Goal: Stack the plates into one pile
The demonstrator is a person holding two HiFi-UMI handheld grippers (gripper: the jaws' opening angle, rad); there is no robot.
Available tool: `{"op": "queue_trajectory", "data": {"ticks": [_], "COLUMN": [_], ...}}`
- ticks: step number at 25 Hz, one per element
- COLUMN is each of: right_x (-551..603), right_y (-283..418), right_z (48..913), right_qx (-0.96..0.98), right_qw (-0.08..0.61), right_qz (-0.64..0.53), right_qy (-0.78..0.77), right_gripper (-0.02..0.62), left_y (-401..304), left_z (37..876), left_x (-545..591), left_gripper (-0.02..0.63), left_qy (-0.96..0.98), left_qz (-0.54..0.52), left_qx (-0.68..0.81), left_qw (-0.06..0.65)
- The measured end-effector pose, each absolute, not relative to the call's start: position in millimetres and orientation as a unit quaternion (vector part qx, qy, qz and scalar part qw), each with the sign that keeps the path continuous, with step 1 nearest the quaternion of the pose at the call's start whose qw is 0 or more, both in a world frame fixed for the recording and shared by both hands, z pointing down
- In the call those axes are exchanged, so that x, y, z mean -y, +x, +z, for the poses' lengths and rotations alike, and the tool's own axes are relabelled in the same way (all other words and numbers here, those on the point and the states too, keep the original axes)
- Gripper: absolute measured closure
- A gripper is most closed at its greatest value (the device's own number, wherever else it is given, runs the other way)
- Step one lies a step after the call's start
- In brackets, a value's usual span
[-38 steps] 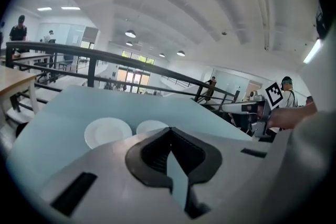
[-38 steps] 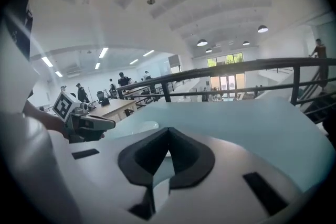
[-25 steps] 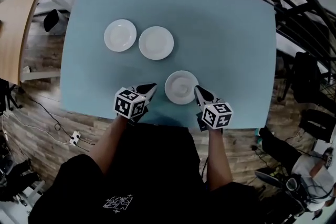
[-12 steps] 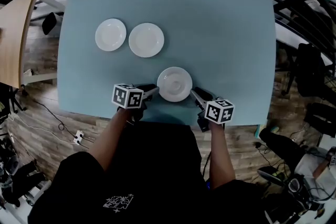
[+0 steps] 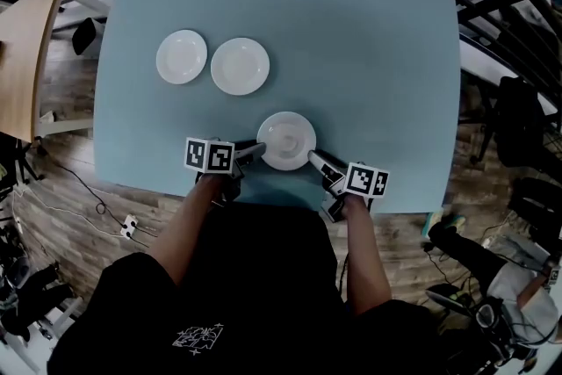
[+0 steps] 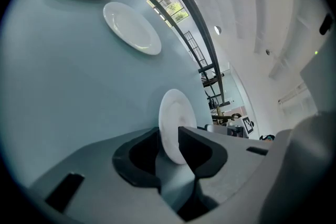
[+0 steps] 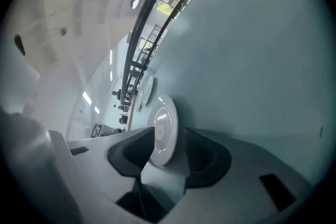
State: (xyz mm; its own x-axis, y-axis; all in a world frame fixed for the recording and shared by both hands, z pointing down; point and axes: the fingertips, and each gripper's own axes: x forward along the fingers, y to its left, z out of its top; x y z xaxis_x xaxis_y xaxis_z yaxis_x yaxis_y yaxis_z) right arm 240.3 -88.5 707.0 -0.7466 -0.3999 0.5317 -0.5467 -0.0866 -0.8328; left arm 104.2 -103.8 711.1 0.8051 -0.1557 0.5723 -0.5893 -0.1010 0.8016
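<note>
1. Across the head view, the blue table [image 5: 378, 57] fills most of my screen, with wooden floor [image 5: 61, 189] around it. Only this view gives me all three plates and both grippers together.
2. Three white plates lie singly on it, none stacked. The far-left plate [image 5: 182, 57] and the middle plate [image 5: 240, 66] sit just beside each other without touching. The near plate [image 5: 286, 140] lies well apart from them, close to the table's near edge.
3. That near plate rests flat between my two tools. The left gripper [image 5: 255, 149] is at its left rim and the right gripper [image 5: 313, 159] at its right rim, both angled inward and down.
4. From the left gripper view I get what the head view cannot resolve. Its jaws stand apart with the near plate's rim in the gap, one jaw on the table side and the other over the plate's face. Whether a pad touches the rim I cannot tell. The other two plates show beyond.
5. From the right gripper view, those jaws have just been opening and stand wide. The rim is between them, and a strip of table shows between the plate and the table-side jaw. A sliver of another plate shows far behind.
6. Each gripper view also catches the opposite tool's marker cube, small beyond the plate: the right cube [image 6: 247, 124] and the left cube [image 7: 97, 129].
</note>
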Motion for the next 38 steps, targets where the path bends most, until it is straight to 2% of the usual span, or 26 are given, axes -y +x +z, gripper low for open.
{"op": "queue_trajectory", "data": {"ticks": [4, 6, 7, 15, 23, 30, 38], "right_x": [92, 91, 92, 113, 188, 262, 295], "right_y": [236, 236, 237, 230, 180, 137, 111], "right_z": [711, 718, 719, 710, 688, 681, 693], "right_qx": [0.64, 0.634, 0.633, 0.65, 0.692, 0.732, 0.754], "right_qw": [0.042, 0.064, 0.072, 0.071, 0.075, 0.112, 0.162], "right_qz": [0.688, 0.686, 0.683, 0.674, 0.645, 0.601, 0.561], "right_qy": [0.341, 0.352, 0.356, 0.345, 0.314, 0.302, 0.301], "right_gripper": [0.446, 0.547, 0.568, 0.569, 0.569, 0.568, 0.568], "left_y": [103, 101, 100, 91, 38, -3, -24], "left_z": [715, 717, 718, 708, 681, 676, 695], "left_x": [107, 107, 107, 121, 175, 232, 252], "left_gripper": [0.519, 0.544, 0.565, 0.569, 0.57, 0.572, 0.569], "left_qy": [0.7, 0.693, 0.69, 0.686, 0.68, 0.67, 0.655], "left_qz": [0.173, 0.173, 0.172, 0.123, 0.063, 0.022, 0.046], "left_qx": [0.276, 0.285, 0.288, 0.313, 0.38, 0.428, 0.464], "left_qw": [0.636, 0.639, 0.641, 0.645, 0.624, 0.606, 0.595]}}
